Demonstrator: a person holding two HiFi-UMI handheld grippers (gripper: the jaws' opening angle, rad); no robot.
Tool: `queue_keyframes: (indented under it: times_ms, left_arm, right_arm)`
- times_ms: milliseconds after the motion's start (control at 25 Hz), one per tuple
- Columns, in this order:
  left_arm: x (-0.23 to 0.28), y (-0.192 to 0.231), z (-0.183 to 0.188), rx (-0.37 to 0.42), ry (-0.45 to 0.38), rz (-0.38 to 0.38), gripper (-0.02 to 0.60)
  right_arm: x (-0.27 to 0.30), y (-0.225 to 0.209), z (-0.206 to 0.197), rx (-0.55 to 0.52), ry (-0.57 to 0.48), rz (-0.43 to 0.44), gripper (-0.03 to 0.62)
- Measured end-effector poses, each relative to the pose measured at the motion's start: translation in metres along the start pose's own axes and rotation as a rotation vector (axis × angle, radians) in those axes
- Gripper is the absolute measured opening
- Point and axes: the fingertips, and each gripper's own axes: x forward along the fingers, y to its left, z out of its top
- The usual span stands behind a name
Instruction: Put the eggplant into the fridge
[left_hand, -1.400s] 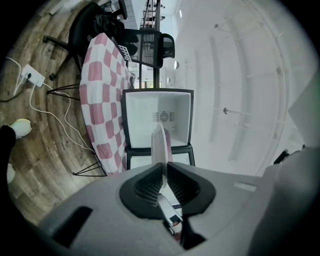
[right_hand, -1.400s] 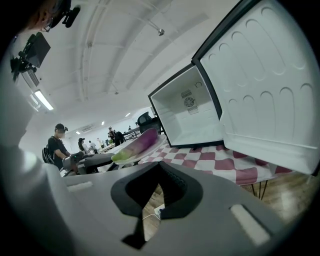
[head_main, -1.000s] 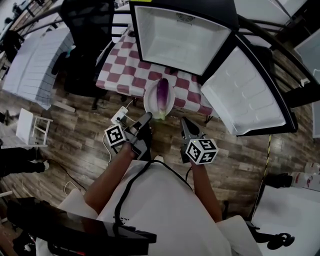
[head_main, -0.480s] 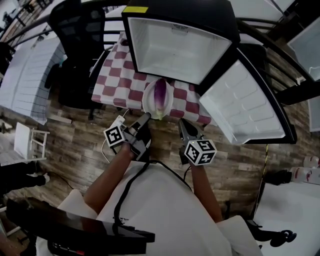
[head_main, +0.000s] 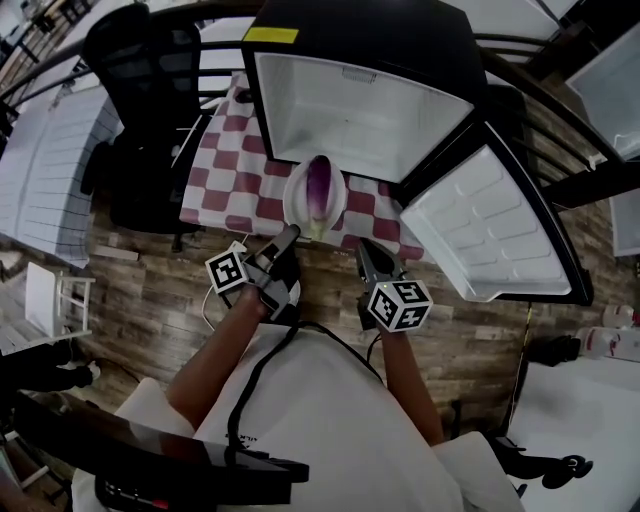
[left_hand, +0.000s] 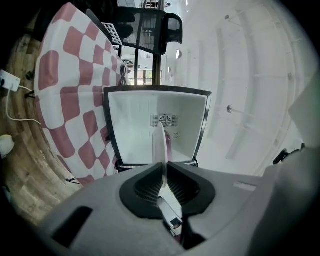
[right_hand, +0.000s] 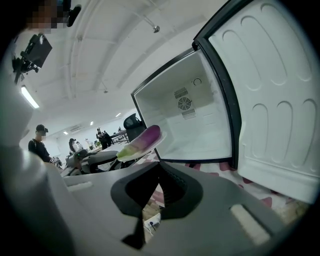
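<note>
- Left gripper view: our left gripper (left_hand: 164, 170) pinches the plate (left_hand: 160, 142) rim in its jaws. The eggplant (left_hand: 170, 144) lies on it just ahead, with the open fridge (left_hand: 132, 125) beyond.
- We should hold the plate level going in.
- The right gripper (right_hand: 159, 167) has its jaws pressed together, empty.

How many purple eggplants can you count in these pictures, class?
1. The purple eggplant lies on the round white plate, which the left gripper holds by its rim in front of the open black fridge. None shows inside the fridge's white interior.
</note>
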Motion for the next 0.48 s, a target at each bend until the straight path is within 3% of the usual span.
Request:
queue_keyframes:
  times_ms: [480]
  left_arm:
    - [0.032,0.004,0.036,-0.020,0.058,-0.009,0.033]
  right_arm:
    - [0.031,-0.010,0.020,0.015,-0.015,-0.059,0.008]
